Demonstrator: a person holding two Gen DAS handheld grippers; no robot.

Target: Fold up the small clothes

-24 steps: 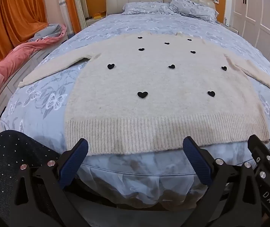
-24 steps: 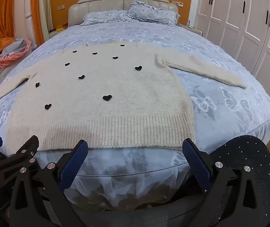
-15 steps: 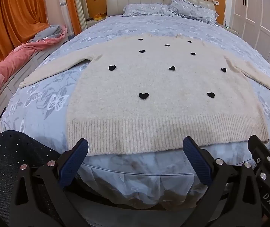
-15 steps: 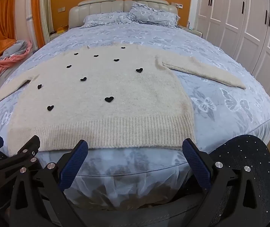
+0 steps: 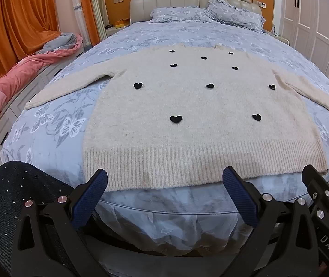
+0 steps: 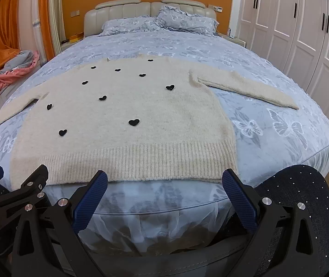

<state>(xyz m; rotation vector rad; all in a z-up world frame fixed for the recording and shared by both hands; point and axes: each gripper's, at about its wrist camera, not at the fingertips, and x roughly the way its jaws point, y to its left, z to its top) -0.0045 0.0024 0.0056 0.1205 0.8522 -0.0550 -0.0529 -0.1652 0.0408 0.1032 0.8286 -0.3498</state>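
A: Where's the sweater (image 5: 201, 120)?

B: Flat on the bed (image 6: 268, 124), hem nearest. Left gripper (image 5: 164, 191) and right gripper (image 6: 164, 191) hang wide open, empty.

A: Best pinch each sleeve by the cuff, folding inward evenly.

This is looking like a home bedroom: a wide bed (image 5: 187, 34) is filling the room, wearing blue butterfly-print bedding, with pillows (image 6: 160, 24) leaning against a padded headboard (image 6: 150, 7). Orange curtains (image 5: 14, 23) are hanging on one side and white wardrobe doors (image 6: 303, 34) are lining the other.
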